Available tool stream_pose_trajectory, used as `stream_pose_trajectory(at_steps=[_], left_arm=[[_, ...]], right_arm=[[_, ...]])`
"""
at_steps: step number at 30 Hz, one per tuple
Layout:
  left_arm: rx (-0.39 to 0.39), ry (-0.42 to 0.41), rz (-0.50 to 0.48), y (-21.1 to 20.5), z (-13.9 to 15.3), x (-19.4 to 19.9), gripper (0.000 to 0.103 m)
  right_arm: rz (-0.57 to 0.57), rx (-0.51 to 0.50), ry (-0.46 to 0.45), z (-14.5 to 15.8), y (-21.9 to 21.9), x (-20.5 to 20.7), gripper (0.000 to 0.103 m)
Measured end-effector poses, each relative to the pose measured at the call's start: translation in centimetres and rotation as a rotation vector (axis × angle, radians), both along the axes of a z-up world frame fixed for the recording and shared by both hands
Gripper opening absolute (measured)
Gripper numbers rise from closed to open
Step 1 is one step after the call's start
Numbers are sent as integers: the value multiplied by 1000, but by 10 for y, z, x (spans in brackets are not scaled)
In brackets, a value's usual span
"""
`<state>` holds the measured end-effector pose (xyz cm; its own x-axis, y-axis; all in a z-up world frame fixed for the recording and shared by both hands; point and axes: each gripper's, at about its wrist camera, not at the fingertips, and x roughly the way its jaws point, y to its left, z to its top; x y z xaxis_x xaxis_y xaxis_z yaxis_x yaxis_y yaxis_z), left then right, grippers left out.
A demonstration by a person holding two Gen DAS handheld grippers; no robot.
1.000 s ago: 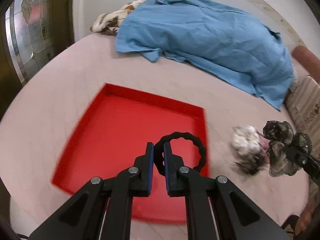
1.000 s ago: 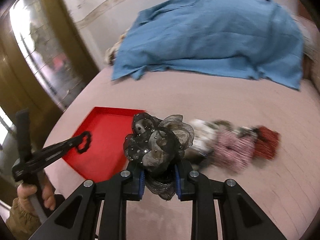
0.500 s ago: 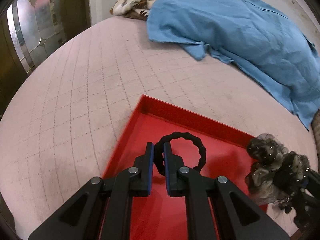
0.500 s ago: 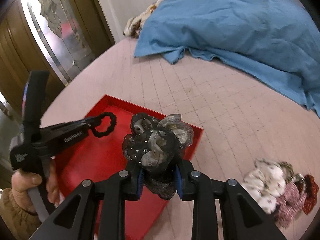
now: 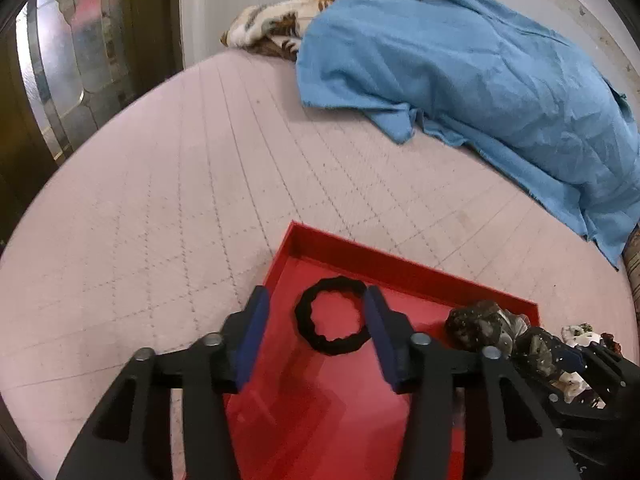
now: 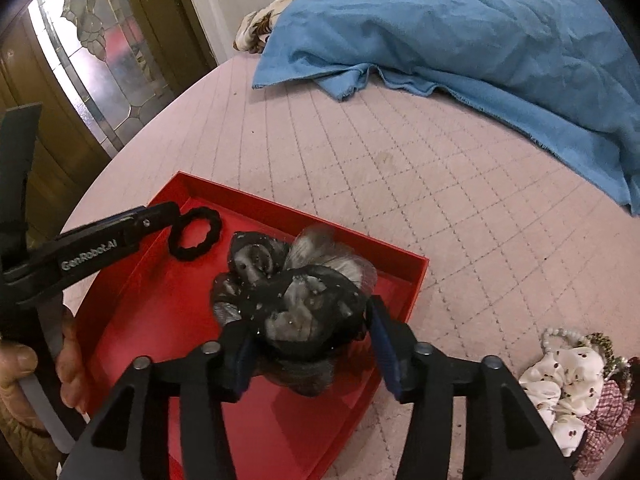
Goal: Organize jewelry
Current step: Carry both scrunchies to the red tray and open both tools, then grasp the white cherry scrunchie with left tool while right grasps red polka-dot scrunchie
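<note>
Already the left gripper (image 5: 314, 330) has just been opening, its jaws clear of the black hair tie (image 5: 331, 314) lying between them in the red tray (image 5: 400, 270). Beside it, the right gripper (image 6: 310, 354) has likewise been spreading around the grey scrunchie (image 6: 292, 284); its gauze looks likely to snag a pad and lift back out.

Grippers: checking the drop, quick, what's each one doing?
Left gripper: open, just released the black tie.
Right gripper: open, just opened; grey scrunchie between jaws.
</note>
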<state>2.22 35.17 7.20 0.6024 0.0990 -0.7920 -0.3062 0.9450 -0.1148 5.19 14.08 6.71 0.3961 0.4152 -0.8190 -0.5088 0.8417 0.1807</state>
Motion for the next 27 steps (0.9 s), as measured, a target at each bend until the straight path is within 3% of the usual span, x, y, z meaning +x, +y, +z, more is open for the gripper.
stream_pose_trajectory(at_steps=[5,14,27], left_arm=[[39,-61,5,-6,28,-21,58],[86,-101,31,-24,59,-69,63],[92,-103,4,-92,71,-131,72]], right_arm=[[-1,-10,-47,13,-2,-8,69],[-13,-13,-92,34,-15,-30,72],[-112,75,-52,44,-108,-96,77]])
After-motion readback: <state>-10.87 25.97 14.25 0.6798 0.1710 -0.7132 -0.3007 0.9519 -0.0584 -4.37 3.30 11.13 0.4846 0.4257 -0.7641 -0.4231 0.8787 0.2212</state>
